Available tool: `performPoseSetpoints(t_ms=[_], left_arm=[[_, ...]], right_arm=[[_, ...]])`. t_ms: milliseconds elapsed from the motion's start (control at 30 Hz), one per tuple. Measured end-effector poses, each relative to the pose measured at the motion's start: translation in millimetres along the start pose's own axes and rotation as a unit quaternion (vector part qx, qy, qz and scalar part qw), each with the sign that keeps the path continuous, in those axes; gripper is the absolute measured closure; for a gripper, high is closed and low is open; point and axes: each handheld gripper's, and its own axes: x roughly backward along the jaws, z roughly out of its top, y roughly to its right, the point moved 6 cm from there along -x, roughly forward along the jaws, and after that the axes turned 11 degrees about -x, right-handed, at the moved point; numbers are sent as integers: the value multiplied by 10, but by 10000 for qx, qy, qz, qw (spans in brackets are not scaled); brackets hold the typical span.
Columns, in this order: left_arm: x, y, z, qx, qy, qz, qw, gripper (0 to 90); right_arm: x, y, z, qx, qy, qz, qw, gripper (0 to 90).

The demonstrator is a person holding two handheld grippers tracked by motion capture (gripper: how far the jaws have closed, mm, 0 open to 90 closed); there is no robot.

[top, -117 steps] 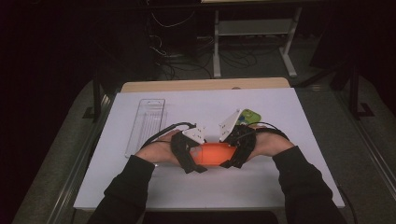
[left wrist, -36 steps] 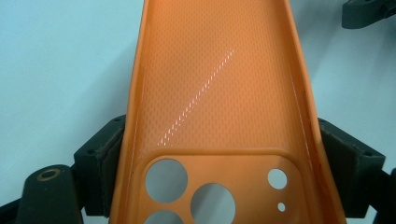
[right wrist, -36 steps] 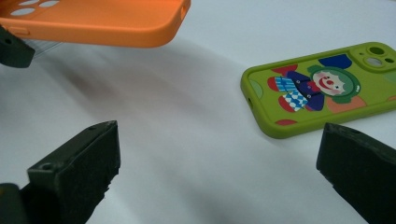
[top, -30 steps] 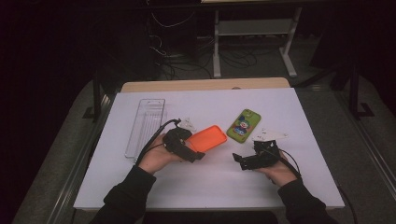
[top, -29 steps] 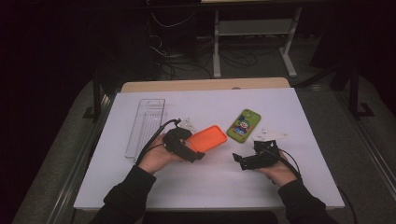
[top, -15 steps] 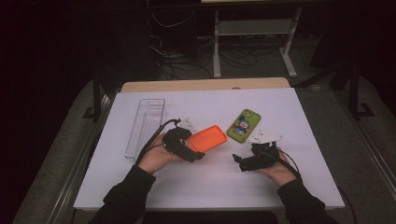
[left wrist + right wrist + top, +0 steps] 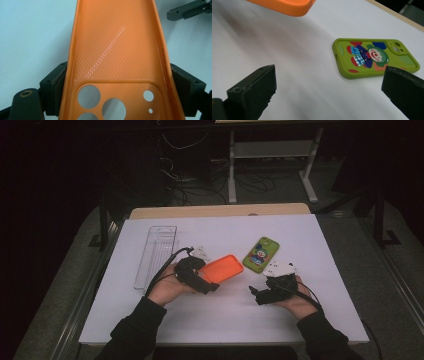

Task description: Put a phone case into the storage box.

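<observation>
Jaws of the left tool (image 7: 212,286) clamp the orange phone case (image 7: 222,268) above the white surface (image 7: 325,245), while the right tool (image 7: 256,296), jaws wide and empty, faces the green phone (image 7: 261,254).

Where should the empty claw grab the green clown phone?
Across its two long edges, near the middle, coming down from above. The green phone lies flat, picture side up, on the white table, so only its thin rounded sides give the pads something to pinch. The right claw is open and wide enough, I think. The left claw is busy holding the orange case.
</observation>
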Motion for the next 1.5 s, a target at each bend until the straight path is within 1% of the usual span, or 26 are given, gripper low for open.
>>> performPoseSetpoints(t_ms=[100, 133, 267, 433, 467, 500, 533, 600, 667, 700, 733, 900, 933, 967, 1067, 1100, 1133, 1167, 1200, 1267, 1300, 1333, 1367, 1433, 1467, 1500], left_arm=[[-7, -2, 0, 9, 10, -1, 10000, 156], [3, -7, -11, -76, -73, -21, 9999, 156], [5, -8, -10, -94, -81, -23, 9999, 157], [3, -6, -9, -97, -78, -16, 9999, 157], [-1, -1, -5, -78, -65, -9, 9999, 157], [-17, 12, 9, 1, 31, -4, 10000, 156], [-17, 12, 9, 1, 31, -4, 10000, 157], [-16, 9, 9, -7, 32, -1, 10000, 156], [-14, 14, 7, 35, 34, -5, 10000, 157], [3, -7, -11, -118, -85, -41, 9999, 157], [2, -7, -10, -107, -78, -37, 9999, 157], [3, -12, -13, -135, -97, -22, 9999, 157], [3, -12, -13, -139, -95, -23, 9999, 157], [4, -11, -12, -141, -92, -24, 9999, 157], [6, -18, -11, -195, -100, -13, 9998, 156], [-7, -2, 3, -77, 1, 15, 10000, 157], [-7, -1, 4, -69, 8, 14, 10000, 157], [5, -14, -8, -167, -77, -18, 9998, 157], [7, -18, -10, -191, -99, -17, 9998, 156], [7, -23, -14, -206, -111, -15, 9997, 157], [8, -22, -14, -187, -104, -12, 9998, 157], [9, -22, -13, -182, -99, -11, 9998, 157], [1, -11, -2, -79, -12, -1, 10000, 157], [1, -9, 5, -59, 30, 22, 10000, 157], [5, -11, 5, -69, 20, 19, 10000, 157], [6, -16, 6, -99, 25, 30, 9999, 157]], right_arm=[[-4, -10, 5, 102, 10, -69, 9999, 0], [-6, -16, 12, 186, 28, -96, 9998, 0], [-1, -34, 23, 222, 73, -145, 9996, 0], [10, -49, 36, 419, 102, -231, 9988, 0], [11, -50, 46, 526, 134, -298, 9981, 0], [11, -50, 52, 576, 151, -331, 9977, 0], [11, -50, 52, 576, 151, -331, 9977, 0], [11, -48, 58, 792, 193, -391, 9959, 0], [9, -60, 59, 923, 202, -461, 9945, 0], [11, -65, 58, 1014, 206, -504, 9934, 0], [10, -71, 59, 1160, 220, -566, 9914, 0], [9, -73, 63, 1341, 224, -640, 9886, 0], [7, -73, 64, 1440, 231, -709, 9868, 0], [5, -64, 72, 1632, 252, -775, 9832, 0], [5, -71, 72, 1699, 258, -842, 9815, 0], [5, -72, 76, 1778, 281, -882, 9797, 0], [6, -71, 79, 1892, 292, -938, 9770, 0], [7, -71, 80, 1950, 280, -967, 9756, 0], [9, -66, 86, 2092, 278, -987, 9725, 0], [5, -81, 87, 2189, 294, -1037, 9698, 0], [-6, -96, 90, 2309, 324, -1120, 9660, 0], [-6, -96, 90, 2309, 324, -1120, 9660, 0], [-7, -100, 91, 2325, 337, -1143, 9653, 0], [-16, -122, 93, 2504, 368, -1260, 9592, 0], [-19, -128, 94, 2547, 372, -1298, 9575, 0], [-19, -128, 94, 2547, 372, -1298, 9575, 0]])
